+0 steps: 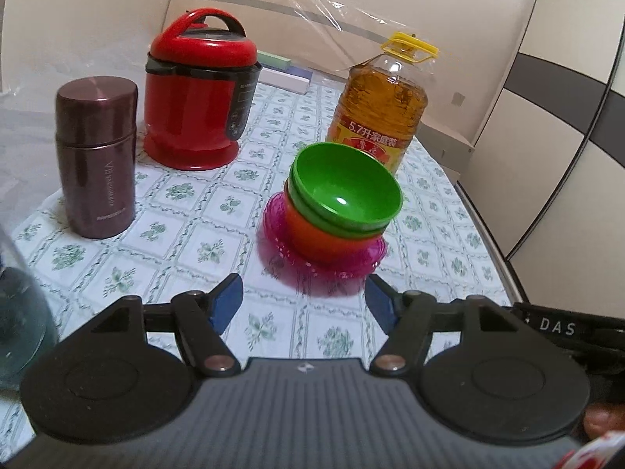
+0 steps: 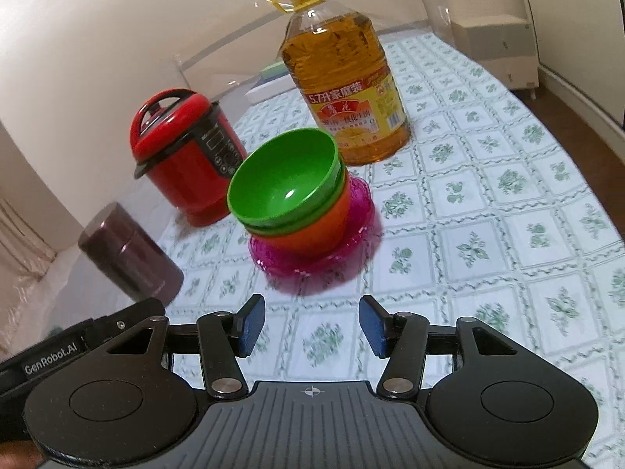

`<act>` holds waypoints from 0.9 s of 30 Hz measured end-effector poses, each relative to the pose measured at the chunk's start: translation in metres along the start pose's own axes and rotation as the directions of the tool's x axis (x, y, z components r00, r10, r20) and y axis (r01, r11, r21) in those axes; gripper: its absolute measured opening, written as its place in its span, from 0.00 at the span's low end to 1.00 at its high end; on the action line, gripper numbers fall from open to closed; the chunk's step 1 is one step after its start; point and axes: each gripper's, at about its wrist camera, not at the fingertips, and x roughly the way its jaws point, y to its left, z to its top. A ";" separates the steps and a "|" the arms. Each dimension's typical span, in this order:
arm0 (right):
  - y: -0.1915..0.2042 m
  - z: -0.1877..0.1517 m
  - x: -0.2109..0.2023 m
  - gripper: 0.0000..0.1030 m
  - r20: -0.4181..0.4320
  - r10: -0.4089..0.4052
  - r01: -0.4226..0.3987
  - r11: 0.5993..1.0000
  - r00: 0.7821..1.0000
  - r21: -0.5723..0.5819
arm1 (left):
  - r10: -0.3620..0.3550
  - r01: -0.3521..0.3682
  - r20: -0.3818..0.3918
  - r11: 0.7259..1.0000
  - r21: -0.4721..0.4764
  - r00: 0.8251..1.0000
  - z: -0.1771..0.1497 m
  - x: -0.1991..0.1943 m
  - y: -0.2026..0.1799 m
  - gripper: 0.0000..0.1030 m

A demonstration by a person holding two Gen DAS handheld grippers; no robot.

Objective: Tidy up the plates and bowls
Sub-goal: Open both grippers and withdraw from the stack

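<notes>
Green bowl nested in orange bowl on pink plate, mid desk w/ oil bottle behind; left gripper & right gripper jaws wide, holding nothing, just short of stack.

Left gripper is hovering, jaws spread wide and empty, near the green bowl sitting stacked on the pink plate.
</notes>
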 end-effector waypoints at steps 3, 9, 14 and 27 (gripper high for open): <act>0.006 -0.013 -0.016 0.52 0.022 -0.026 0.027 0.998 0.999 -0.050 | 0.014 -0.014 -0.016 1.000 0.015 1.000 -0.012 -0.009 -0.002 0.64; 0.011 -0.038 -0.032 0.52 0.037 -0.057 0.061 0.991 0.998 -0.117 | 0.021 -0.020 -0.050 0.999 0.036 0.999 -0.036 -0.022 -0.008 0.64; 0.011 -0.054 -0.042 0.52 0.036 -0.072 0.076 0.986 0.997 -0.151 | 0.030 -0.027 -0.048 0.998 0.056 0.998 -0.048 -0.035 -0.014 0.64; 0.011 -0.083 -0.066 0.52 0.057 -0.086 0.096 0.978 0.995 -0.186 | 0.036 -0.032 -0.040 0.995 0.093 0.999 -0.071 -0.056 -0.022 0.63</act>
